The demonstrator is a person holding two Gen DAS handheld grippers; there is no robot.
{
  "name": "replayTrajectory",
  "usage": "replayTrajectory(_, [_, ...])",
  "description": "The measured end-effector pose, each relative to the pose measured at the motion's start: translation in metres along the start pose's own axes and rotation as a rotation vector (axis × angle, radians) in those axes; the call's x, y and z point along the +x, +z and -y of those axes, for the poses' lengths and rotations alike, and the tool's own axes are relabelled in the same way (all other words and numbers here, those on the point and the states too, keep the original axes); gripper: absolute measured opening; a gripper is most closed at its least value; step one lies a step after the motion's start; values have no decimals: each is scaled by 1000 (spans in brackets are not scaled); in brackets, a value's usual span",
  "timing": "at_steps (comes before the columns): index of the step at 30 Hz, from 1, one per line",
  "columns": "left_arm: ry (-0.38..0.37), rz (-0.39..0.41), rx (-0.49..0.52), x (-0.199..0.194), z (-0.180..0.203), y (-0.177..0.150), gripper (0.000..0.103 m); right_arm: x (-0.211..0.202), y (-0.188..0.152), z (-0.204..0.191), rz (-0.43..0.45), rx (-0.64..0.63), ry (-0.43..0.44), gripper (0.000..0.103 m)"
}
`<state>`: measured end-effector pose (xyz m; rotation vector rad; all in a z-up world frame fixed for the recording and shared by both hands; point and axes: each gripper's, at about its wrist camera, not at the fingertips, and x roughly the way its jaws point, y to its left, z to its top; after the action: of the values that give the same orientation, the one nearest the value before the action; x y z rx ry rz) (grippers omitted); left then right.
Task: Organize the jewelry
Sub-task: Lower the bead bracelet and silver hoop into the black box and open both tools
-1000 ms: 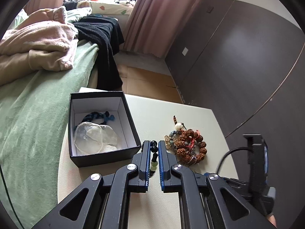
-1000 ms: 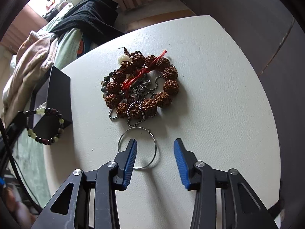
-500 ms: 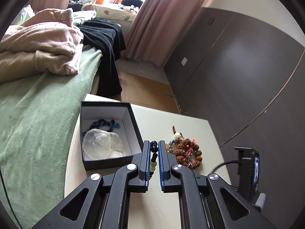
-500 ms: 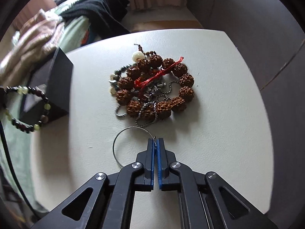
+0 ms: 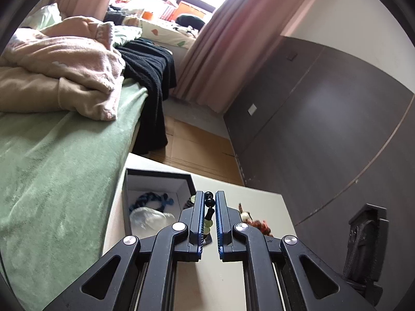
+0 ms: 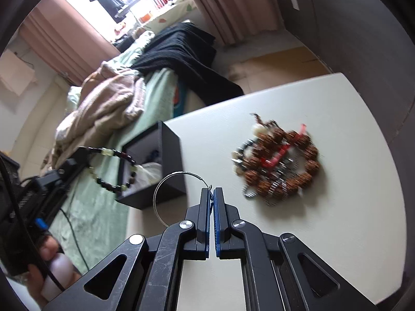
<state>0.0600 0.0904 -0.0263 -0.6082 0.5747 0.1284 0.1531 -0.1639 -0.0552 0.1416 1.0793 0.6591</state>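
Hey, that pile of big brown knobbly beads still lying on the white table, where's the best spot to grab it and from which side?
Take the brown knobbly bead bracelet at its outer ring on the near right, where single beads lie clear of the red cord and the metal chains tangled in the middle. Come straight down, jaws astride one bead: the loop lies flat on the white table.

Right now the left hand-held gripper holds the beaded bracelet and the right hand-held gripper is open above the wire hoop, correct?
Not quite. The right hand-held gripper is shut on the wire hoop, lifted off the table, as the right wrist view shows. The left hand-held gripper does hold the beaded bracelet.
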Motion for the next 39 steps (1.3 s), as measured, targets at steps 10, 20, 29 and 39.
replayTrajectory(10, [96, -22, -84, 11, -24, 13, 38, 27, 19, -34, 29, 2, 121, 4])
replayTrajectory(20, [144, 63, -176, -17, -48, 15, 67, 50, 25, -73, 95, -3, 224, 4])
replayTrajectory(29, [143, 53, -184, -16, -48, 14, 67, 76, 16, -78, 17, -48, 173, 44])
replayTrajectory(39, [137, 38, -166, -16, -37, 8, 67, 22, 20, -15, 94, 98, 117, 71])
